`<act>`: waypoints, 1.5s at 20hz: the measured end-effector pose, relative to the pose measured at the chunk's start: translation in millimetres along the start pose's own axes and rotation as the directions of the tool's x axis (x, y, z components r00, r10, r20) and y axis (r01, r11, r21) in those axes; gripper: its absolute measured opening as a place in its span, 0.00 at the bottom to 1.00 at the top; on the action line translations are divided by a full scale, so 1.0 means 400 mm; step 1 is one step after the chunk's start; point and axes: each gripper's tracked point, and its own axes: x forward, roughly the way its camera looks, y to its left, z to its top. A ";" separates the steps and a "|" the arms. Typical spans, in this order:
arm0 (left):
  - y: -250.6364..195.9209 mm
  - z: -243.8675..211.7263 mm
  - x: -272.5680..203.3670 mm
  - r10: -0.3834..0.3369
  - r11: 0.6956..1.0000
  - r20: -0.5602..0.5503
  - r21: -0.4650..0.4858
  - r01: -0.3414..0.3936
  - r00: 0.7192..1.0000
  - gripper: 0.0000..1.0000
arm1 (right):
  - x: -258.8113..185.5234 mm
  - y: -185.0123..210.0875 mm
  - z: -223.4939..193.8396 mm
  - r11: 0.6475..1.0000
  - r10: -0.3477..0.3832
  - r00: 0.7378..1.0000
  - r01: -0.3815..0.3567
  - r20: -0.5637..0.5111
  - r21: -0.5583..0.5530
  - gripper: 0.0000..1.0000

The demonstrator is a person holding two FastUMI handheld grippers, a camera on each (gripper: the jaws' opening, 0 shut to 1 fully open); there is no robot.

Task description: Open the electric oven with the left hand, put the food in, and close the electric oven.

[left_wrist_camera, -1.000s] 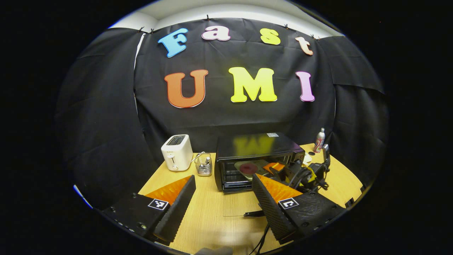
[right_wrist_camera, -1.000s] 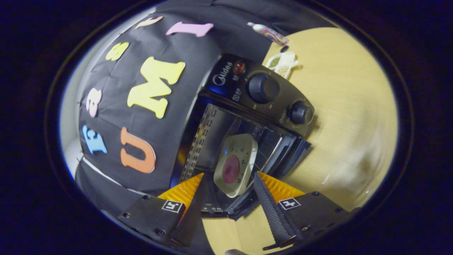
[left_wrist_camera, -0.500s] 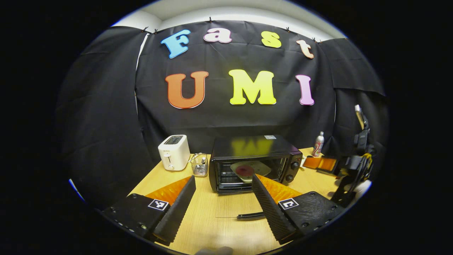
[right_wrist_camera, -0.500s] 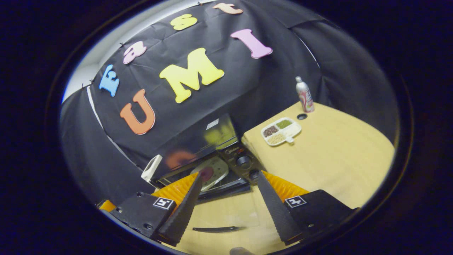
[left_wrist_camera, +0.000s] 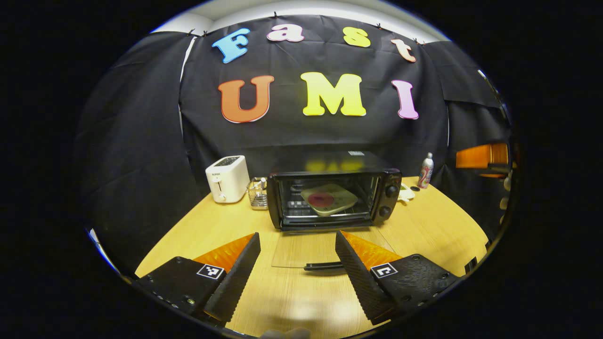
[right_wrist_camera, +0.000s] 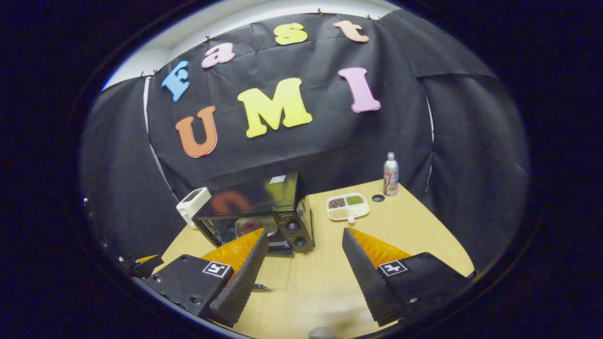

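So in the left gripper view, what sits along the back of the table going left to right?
Toaster → wire basket → electric oven with the plate of food inside and its door lying open → white dish → bottle.

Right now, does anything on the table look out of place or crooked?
The plate of food sits tilted inside the electric oven, one edge higher than the other, and the oven's glass door lies folded down flat on the table. Nothing looks spilled or damaged. Both grippers, left and right, are open and empty.
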 end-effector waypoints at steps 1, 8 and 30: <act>-0.017 -0.026 0.005 -0.010 1.000 -0.014 -0.006 0.010 1.000 0.97 | -0.017 -0.011 0.012 1.000 -0.002 1.000 0.002 0.004 -0.005 0.95; -0.127 -0.208 0.066 -0.069 0.997 -0.159 -0.036 0.064 0.985 0.97 | -0.083 -0.058 0.047 0.996 -0.015 1.000 0.017 0.016 -0.093 0.96; -0.170 -0.310 0.225 -0.098 0.995 -0.260 -0.013 0.098 0.961 0.98 | -0.091 -0.124 0.079 0.996 -0.062 0.998 0.062 -0.008 -0.071 0.96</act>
